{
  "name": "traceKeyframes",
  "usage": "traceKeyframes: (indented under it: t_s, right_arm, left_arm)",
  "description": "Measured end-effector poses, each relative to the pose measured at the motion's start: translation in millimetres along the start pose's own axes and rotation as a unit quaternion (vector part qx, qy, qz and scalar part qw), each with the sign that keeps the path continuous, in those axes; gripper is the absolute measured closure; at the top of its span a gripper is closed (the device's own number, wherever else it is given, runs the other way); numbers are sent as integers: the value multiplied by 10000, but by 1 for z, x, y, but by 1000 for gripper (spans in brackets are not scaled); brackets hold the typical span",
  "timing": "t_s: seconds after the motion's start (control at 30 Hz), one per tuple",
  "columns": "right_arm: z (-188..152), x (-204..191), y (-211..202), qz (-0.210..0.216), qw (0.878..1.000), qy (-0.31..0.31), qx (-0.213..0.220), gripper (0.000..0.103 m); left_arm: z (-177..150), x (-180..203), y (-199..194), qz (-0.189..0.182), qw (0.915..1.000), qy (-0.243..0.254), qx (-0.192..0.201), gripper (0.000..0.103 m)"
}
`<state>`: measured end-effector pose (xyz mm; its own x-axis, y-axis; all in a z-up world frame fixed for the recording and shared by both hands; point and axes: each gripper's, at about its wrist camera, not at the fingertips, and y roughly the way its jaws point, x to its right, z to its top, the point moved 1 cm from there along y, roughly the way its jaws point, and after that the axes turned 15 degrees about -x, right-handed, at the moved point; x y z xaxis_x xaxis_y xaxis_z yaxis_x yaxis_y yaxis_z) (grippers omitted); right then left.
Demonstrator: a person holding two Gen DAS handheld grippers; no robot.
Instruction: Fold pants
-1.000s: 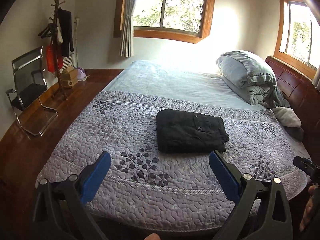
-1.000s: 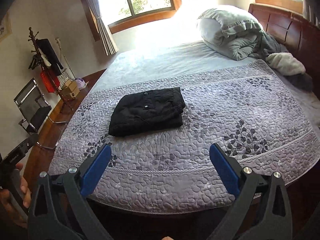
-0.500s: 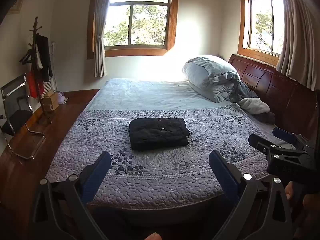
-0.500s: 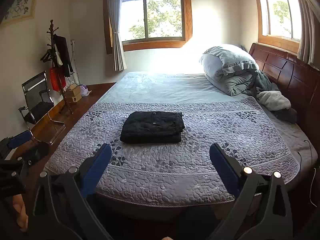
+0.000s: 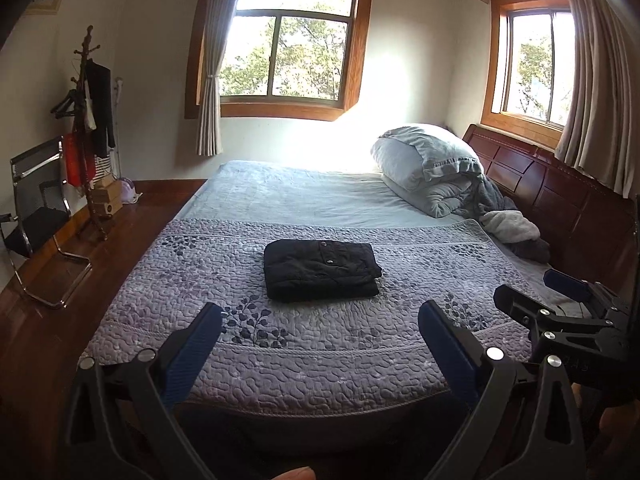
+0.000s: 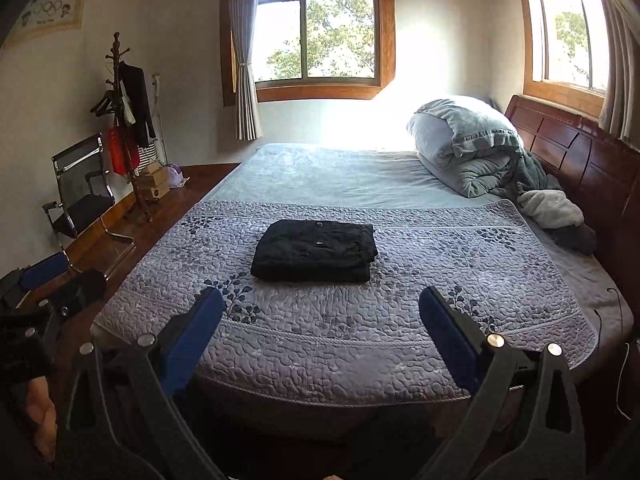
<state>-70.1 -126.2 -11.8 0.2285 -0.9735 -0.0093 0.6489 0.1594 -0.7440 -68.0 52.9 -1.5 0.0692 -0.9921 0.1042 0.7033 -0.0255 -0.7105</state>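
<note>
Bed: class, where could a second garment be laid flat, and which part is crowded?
Free: the quilt right of the pants, and the sheet toward the window. Crowded: the headboard side, with pillow and blankets.

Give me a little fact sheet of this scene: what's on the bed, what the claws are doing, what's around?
pants: black pants, folded into a compact stack, lying on the quilt
left claw: left claw open, holding nothing, back from the bed's foot
right claw: right claw open, holding nothing, also off the bed
bedding: pillow piled by the headboard
floor side: chair and coat rack by the wall
task state: pants look folded
</note>
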Motion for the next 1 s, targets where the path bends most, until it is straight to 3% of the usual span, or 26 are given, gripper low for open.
traceKeyframes:
  t_s: [0.27,1.0]
  right_arm:
    - [2,-7,10,40,9999,-136,-44,5]
    - [6,-5,27,106,9997,-154,-180,5]
  left_arm:
    - [5,-5,9,-108,9997,-200,-128,4]
    - [13,1,22,256,9990,-263,-255,4]
